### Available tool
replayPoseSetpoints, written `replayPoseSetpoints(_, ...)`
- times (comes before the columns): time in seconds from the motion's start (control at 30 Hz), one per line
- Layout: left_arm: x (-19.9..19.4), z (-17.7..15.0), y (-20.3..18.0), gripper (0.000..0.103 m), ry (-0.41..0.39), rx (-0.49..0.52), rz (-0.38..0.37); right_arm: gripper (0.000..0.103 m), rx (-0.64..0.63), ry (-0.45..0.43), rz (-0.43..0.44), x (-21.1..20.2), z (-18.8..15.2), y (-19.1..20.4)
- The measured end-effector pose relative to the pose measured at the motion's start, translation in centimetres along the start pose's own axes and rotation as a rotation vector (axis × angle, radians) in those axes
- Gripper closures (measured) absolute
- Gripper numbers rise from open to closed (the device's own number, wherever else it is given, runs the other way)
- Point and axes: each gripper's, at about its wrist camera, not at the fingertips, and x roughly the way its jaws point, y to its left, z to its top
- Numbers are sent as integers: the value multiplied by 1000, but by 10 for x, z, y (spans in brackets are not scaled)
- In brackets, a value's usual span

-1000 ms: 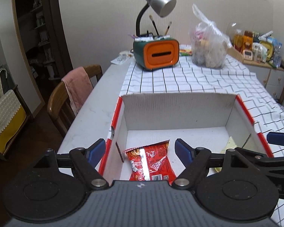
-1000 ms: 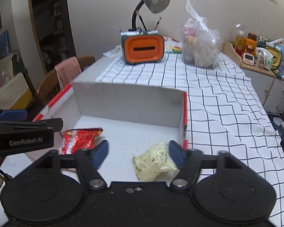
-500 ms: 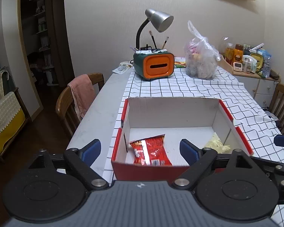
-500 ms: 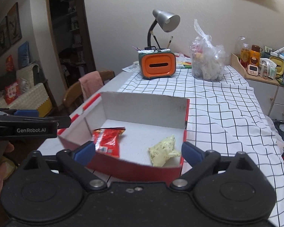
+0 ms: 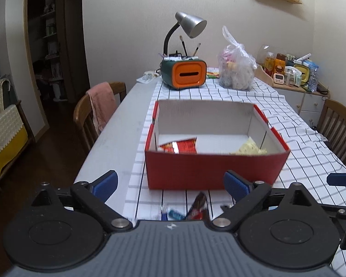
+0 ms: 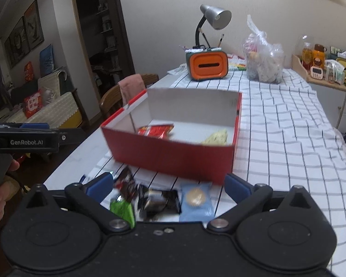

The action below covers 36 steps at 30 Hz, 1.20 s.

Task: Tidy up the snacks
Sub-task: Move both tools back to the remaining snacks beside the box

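Note:
A red cardboard box (image 5: 215,168) (image 6: 173,155) stands on the checked cloth. Inside it lie a red snack packet (image 5: 180,146) (image 6: 156,131) at the left and a pale yellow packet (image 5: 249,149) (image 6: 216,138) at the right. In front of the box lie loose snacks: a dark red wrapper (image 5: 198,206), a green packet (image 6: 122,210), a black packet (image 6: 159,202) and a blue packet (image 6: 196,202). My left gripper (image 5: 170,184) hangs before the box, jaws still opening, nothing between them. My right gripper (image 6: 168,185) hovers above the loose snacks, jaws opening, gripping none.
At the table's far end stand an orange and green holder with a desk lamp (image 5: 184,73) and a tied plastic bag (image 5: 236,71). A wooden chair with a pink towel (image 5: 99,108) is at the left edge, another chair (image 5: 339,127) at the right.
Both grippers have drawn back out of the box to its near side, leaving the red and yellow packets inside. Their jaws have spread wider. Loose snacks now show below them.

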Motion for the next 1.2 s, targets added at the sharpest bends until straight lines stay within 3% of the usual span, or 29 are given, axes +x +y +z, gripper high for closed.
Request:
replayPoseSetpoints(0.23,-5,-27,21,3,32,-42,-1,0,0,53,26,2,-37,8)
replayPoseSetpoints(0.53,19,-61,49,3,180,-95,71,0,-2,140,42,19,-68,11)
replayPoseSetpoints(0.87,51,-78,74,3,278,-203,134,0,-10,194,14,45,-79,6)
replayPoseSetpoints(1.2,79,-88,82,3,359,-264,203,0,34,213,47,52,-83,0)
